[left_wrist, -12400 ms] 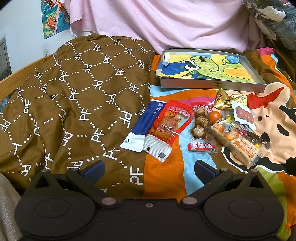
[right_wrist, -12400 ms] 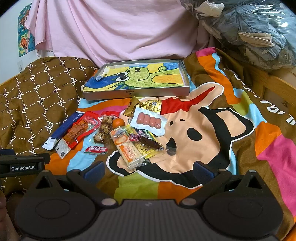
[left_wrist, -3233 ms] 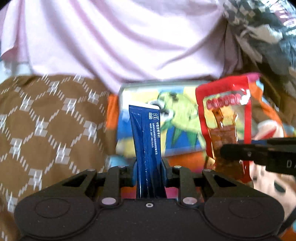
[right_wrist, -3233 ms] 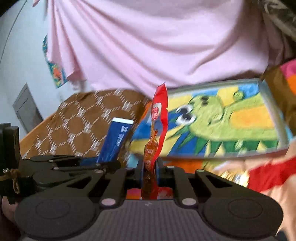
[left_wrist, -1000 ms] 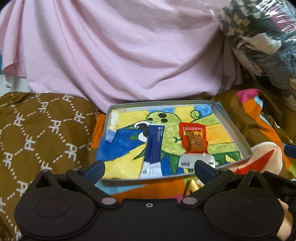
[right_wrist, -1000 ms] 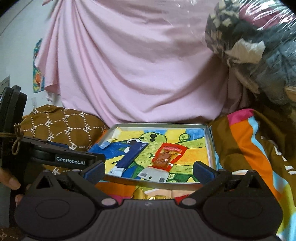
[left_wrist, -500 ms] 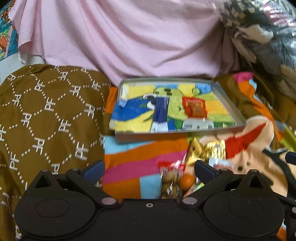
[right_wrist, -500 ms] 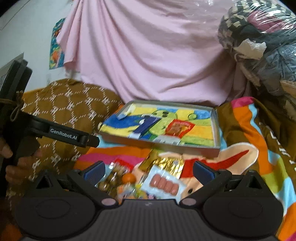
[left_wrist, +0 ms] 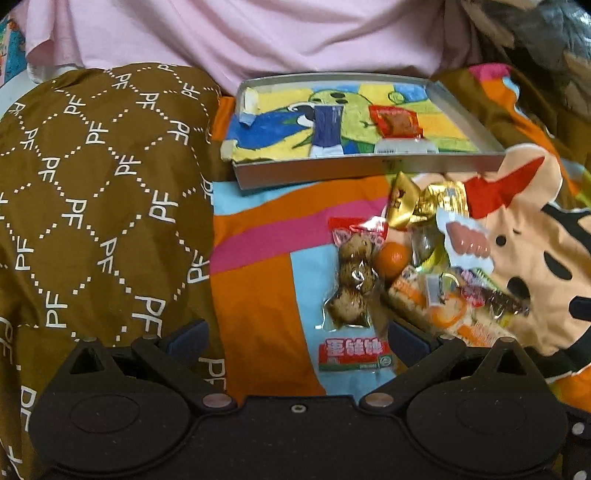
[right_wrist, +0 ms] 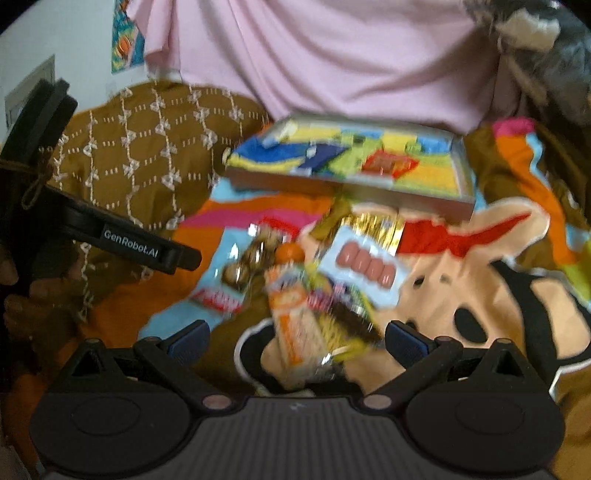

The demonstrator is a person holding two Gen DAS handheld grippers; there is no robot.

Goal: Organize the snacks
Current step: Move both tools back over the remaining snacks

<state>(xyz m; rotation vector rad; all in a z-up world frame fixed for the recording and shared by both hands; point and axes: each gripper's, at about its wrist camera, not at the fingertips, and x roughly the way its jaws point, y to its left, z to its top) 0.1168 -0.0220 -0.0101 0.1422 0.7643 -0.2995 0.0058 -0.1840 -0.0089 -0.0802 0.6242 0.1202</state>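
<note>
A grey tray (left_wrist: 369, 168) with a cartoon lining lies at the back of the bed, holding a blue packet (left_wrist: 327, 127) and a red packet (left_wrist: 395, 123). In front of it lie loose snacks: a clear pack of brown balls (left_wrist: 351, 280), a small orange (left_wrist: 393, 255), a gold packet (left_wrist: 424, 203), a sausage pack (left_wrist: 467, 243) and an orange-labelled bar (left_wrist: 447, 314). My left gripper (left_wrist: 297, 338) is open and empty just before the ball pack. My right gripper (right_wrist: 295, 338) is open above the orange-labelled bar (right_wrist: 295, 325), its view blurred.
A brown patterned quilt (left_wrist: 96, 192) bulges on the left. Pink cloth (left_wrist: 258, 33) hangs behind the tray. Bagged clothes (left_wrist: 546, 37) are piled at the back right. The left gripper's body (right_wrist: 110, 236) and a hand (right_wrist: 33, 295) show at the right view's left edge.
Both grippers, which earlier let go of the blue and red packets in the tray, have drawn back and tipped down toward the loose snacks, which now lie close before their fingers.
</note>
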